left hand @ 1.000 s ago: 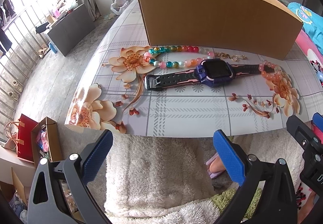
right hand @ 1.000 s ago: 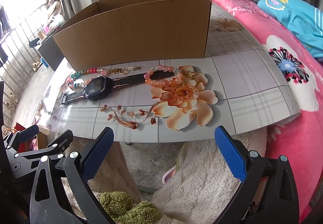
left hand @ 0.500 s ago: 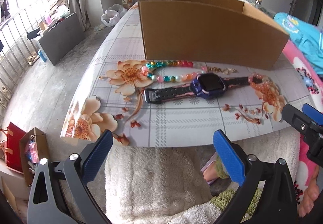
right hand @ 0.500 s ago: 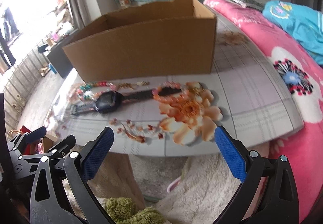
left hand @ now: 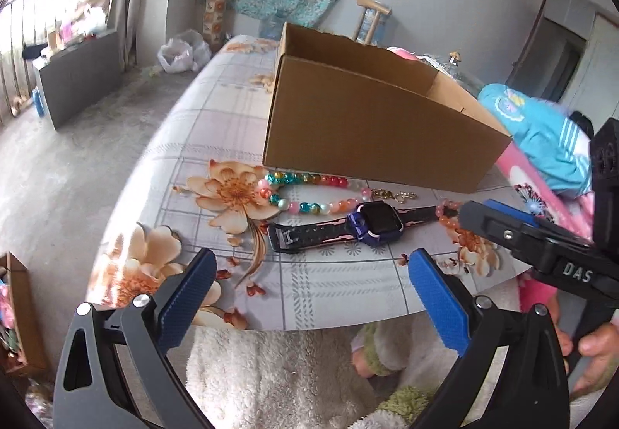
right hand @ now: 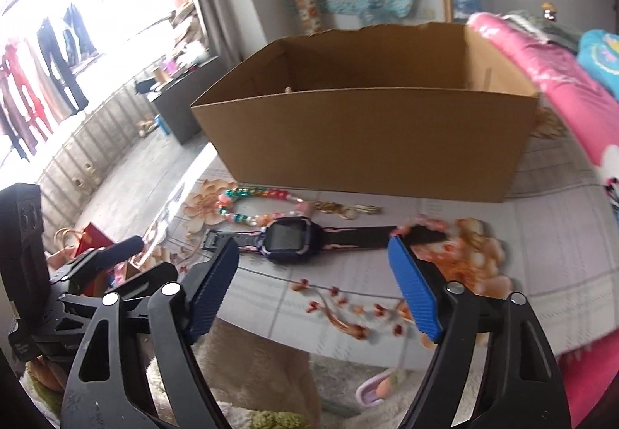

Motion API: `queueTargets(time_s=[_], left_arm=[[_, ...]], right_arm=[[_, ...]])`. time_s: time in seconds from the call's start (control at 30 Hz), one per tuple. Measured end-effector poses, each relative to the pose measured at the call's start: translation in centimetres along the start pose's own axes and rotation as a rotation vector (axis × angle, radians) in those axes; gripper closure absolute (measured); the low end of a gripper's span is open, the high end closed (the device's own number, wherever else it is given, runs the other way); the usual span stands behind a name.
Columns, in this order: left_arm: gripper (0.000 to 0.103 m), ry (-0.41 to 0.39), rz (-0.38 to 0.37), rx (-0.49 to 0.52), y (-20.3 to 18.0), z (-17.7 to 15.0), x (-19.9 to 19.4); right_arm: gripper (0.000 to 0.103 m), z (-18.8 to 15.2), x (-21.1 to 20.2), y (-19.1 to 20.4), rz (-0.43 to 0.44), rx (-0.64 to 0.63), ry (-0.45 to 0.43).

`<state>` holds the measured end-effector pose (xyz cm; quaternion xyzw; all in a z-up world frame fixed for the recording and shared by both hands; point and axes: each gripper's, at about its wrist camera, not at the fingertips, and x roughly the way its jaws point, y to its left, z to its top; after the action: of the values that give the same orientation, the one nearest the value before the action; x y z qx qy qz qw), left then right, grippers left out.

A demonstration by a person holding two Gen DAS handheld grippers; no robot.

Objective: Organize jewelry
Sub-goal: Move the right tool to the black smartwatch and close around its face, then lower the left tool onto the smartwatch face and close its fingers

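watch judged light, strap floppy; best gripped at stiff case. right claw narrowing, nothing held; left claw open.

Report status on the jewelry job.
Left gripper open, empty. Right gripper open, jaws just closing, nothing between. Watch, bead necklace on table, unboxed. Path clear.

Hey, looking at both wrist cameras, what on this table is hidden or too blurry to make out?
- Cardboard box floor: hidden by its front wall, both views.
- Pink bead bracelet: blurred in the right view, mostly behind the right gripper finger; cut off by that gripper in the left view.
- Gold clasp: too small to read.
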<state>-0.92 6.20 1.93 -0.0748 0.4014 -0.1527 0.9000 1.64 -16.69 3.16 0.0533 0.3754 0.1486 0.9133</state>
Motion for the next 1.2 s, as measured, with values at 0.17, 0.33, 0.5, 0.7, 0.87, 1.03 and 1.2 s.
queueTargets(time_s=[0.17, 0.33, 0.5, 0.7, 0.87, 1.03, 1.2], left_arm=[[0.006, 0.0, -0.022, -0.016, 0.7, -0.1, 0.7], [0.006, -0.014, -0.073, 0.024, 0.7, 0.8, 1.3], [0.015, -0.026, -0.108, 0.075, 0.4, 1.2, 2.1], [0.021, 0.042, -0.159, 0.06, 0.7, 1.3, 3.6], [0.037, 0.121, -0.172, 0.015, 1.4, 1.2, 5.2], [0.045, 0.133, -0.156, -0.023, 2.1, 1.3, 5.4], [0.048, 0.145, -0.139, -0.084, 3.0, 1.6, 5.4]], right_arm=[[0.042, 0.6, 1.8, 0.4, 0.106, 0.036, 0.045], [0.057, 0.9, 3.8, -0.1, 0.136, 0.071, 0.106], [0.066, 1.2, 4.6, 0.0, 0.16, 0.062, 0.14], [0.067, 0.9, 5.7, -0.7, 0.173, 0.072, 0.143], [0.069, 0.8, 5.6, -0.8, 0.176, 0.062, 0.131], [0.07, 0.4, 5.5, -0.9, 0.162, 0.035, 0.125], [0.07, 0.2, 5.8, -1.2, 0.172, 0.042, 0.117]])
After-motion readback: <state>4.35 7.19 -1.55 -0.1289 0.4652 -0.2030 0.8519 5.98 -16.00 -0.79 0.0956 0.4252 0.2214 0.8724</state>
